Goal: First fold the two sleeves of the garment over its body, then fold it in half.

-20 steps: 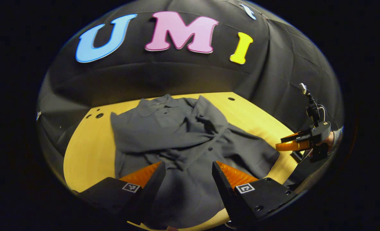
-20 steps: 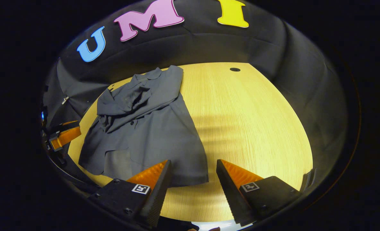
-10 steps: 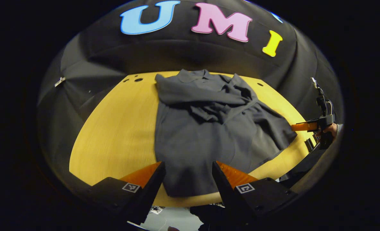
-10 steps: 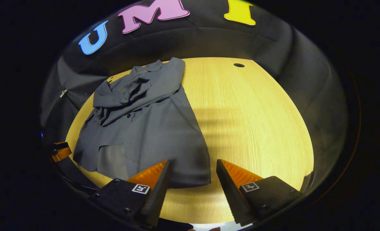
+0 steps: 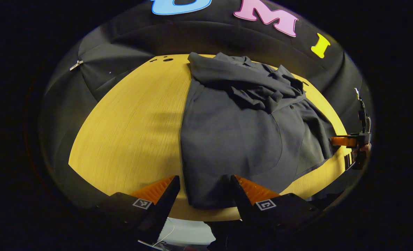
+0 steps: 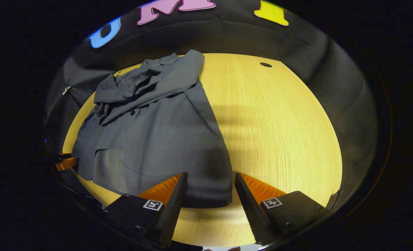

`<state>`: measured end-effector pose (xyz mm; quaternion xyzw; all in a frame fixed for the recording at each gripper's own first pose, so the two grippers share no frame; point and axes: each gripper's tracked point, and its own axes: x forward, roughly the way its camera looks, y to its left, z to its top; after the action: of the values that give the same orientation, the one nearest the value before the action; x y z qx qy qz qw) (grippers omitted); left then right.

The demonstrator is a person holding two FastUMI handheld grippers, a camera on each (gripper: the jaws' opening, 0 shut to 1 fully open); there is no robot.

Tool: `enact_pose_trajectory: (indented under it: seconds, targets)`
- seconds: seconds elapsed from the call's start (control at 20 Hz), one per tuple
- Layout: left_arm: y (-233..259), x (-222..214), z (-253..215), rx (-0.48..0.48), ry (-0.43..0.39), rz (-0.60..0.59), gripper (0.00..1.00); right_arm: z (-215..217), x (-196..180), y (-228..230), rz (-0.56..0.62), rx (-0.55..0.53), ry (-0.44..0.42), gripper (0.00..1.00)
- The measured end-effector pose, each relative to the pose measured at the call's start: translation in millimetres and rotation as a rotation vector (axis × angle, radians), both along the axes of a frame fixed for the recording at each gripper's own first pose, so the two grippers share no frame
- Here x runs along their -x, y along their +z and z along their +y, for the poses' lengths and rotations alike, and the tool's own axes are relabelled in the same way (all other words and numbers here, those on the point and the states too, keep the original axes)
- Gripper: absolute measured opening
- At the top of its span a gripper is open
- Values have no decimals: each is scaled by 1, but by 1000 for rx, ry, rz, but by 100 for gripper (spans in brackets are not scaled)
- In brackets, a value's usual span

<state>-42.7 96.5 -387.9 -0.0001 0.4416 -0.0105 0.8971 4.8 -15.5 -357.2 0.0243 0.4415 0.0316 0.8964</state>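
Left gripper (image 5: 203, 190): jaws open, poised over the near hem corner of the shirt (image 5: 241, 132). Shirt spread on the tabletop (image 5: 129, 125), sleeves bunched across the chest at 12 o'clock. Right gripper (image 6: 209, 190): jaws open, straddling the other hem corner at 6 o'clock.

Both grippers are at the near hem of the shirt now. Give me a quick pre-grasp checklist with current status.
1. Sleeves folded over the shirt body: ok, though bunched near the collar.
2. Left gripper jaws open at the hem corner: ok.
3. Right gripper jaws open at the other hem corner: ok.
4. Cloth actually between each pair of jaws: cannot tell.
5. Hem lying flat on the table: ok.
6. Far half smooth enough to take the fold: not ok, wrinkled.
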Motion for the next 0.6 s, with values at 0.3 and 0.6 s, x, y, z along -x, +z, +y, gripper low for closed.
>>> enact_pose_trajectory:
  seconds: [0.3,0.6]
  targets:
    - [-3,-7,-13,-44,-59,19,80,1,-1,-3,13,21,-22,88]
    - [-4,-19,-24,-58,-159,30,8,35,-2,-1,32,21,123,13]
